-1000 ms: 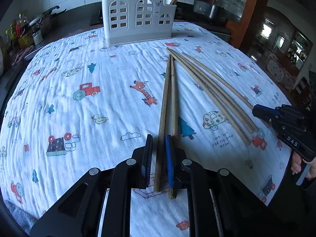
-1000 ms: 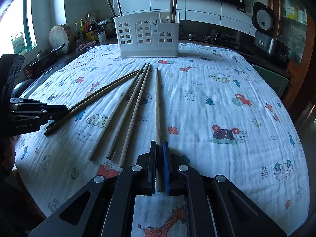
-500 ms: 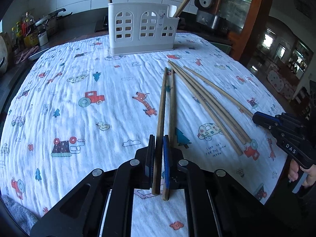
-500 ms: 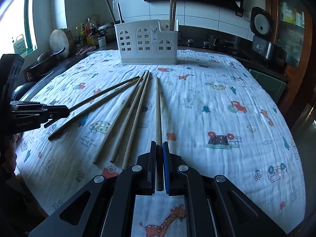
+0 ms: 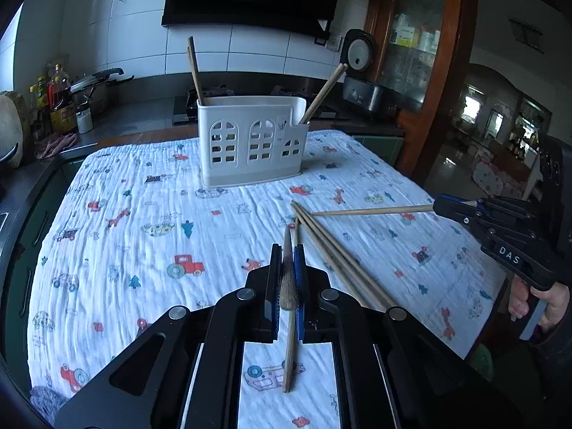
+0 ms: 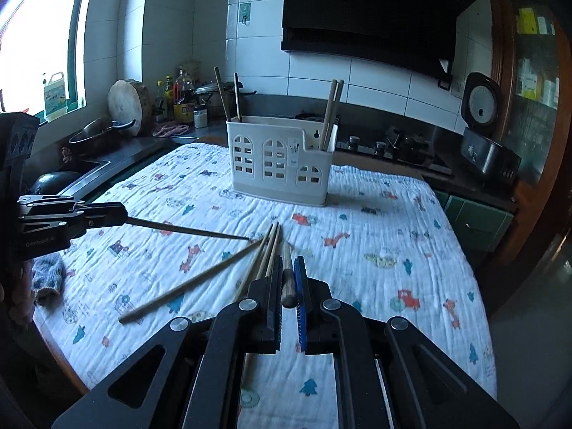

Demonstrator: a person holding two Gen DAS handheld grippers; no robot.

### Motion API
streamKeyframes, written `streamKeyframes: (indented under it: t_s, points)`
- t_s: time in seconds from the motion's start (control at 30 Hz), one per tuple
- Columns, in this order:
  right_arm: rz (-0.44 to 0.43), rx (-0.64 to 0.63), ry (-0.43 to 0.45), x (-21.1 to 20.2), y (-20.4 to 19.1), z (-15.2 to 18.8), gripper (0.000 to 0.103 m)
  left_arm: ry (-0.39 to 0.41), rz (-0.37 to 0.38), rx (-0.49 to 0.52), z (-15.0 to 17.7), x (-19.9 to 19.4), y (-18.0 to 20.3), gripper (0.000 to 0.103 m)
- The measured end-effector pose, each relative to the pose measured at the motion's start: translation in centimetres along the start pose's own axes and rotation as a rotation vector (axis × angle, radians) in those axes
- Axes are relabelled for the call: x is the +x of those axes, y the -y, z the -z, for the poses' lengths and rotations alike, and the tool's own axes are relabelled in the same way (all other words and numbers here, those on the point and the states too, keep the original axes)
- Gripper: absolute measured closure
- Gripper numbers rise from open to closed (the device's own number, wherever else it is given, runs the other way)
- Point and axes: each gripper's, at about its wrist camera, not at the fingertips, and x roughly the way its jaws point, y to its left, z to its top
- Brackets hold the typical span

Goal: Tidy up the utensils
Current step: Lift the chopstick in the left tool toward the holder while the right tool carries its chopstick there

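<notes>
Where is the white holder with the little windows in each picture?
Left wrist view: the white holder stands upright at the far end of the tablecloth, top middle, straight beyond the left gripper.
Right wrist view: the holder is again at the far end, just left of middle, beyond the right gripper.
Shared landmark: the loose chopsticks fanned out on the cloth.

Long wooden chopsticks (image 5: 343,257) fan across the cloth, tips converging; two are lifted at the near ends. White utensil holder (image 5: 250,141) stands upright beyond, chopsticks leaning inside.
</notes>
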Motion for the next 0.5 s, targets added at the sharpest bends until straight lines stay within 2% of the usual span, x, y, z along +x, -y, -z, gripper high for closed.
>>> streamKeyframes:
  t_s: [0.5]
  points:
    - [-0.08,-0.03,-0.026,1.9,1.8,-12.0,0.096,0.005,0.029,0.019,-6.9,1.6,-1.2,0.097]
